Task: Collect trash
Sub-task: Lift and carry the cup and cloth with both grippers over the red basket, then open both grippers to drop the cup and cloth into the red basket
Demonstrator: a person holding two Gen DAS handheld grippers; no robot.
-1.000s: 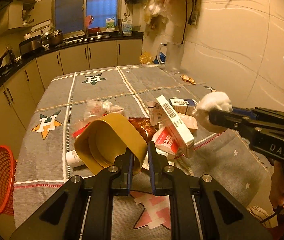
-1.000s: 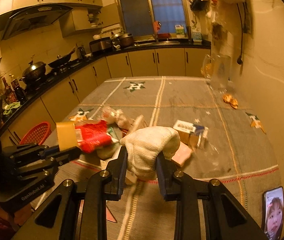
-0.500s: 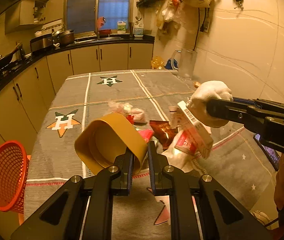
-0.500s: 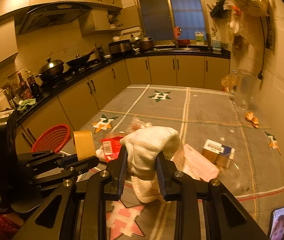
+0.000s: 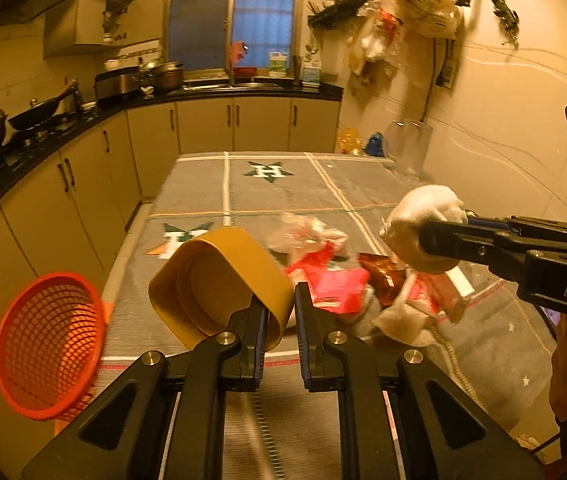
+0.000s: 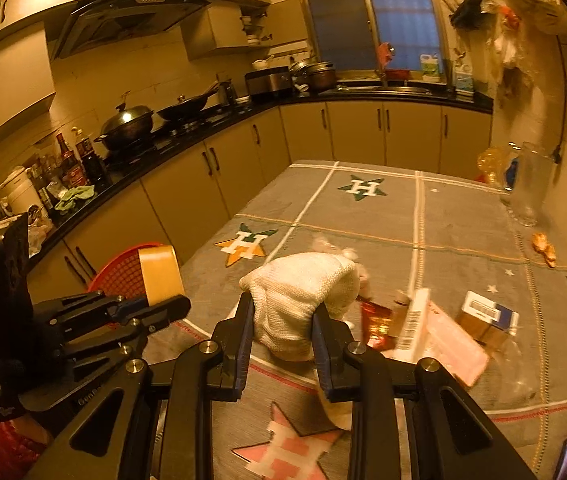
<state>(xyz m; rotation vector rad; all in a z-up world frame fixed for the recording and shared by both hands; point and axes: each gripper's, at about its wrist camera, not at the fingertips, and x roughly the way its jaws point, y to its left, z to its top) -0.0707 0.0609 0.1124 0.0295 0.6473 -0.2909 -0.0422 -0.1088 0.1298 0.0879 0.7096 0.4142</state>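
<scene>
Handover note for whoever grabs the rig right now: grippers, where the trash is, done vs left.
Left gripper: shut on the yellow cup, pinching its rim, cup held in the air.
Right gripper: shut on the white cloth, also lifted.
Red basket: off the table's left edge, looks empty from here.
Nothing visibly binned yet.
Left on the table: red wrapper, pink carton, blue and white box, crumpled plastic.
Likely next: drop both held items in the basket.

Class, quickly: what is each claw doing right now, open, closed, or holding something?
Left claw: closed on the rim of the yellow cup.
Right claw: closed on the white cloth bundle.
</scene>
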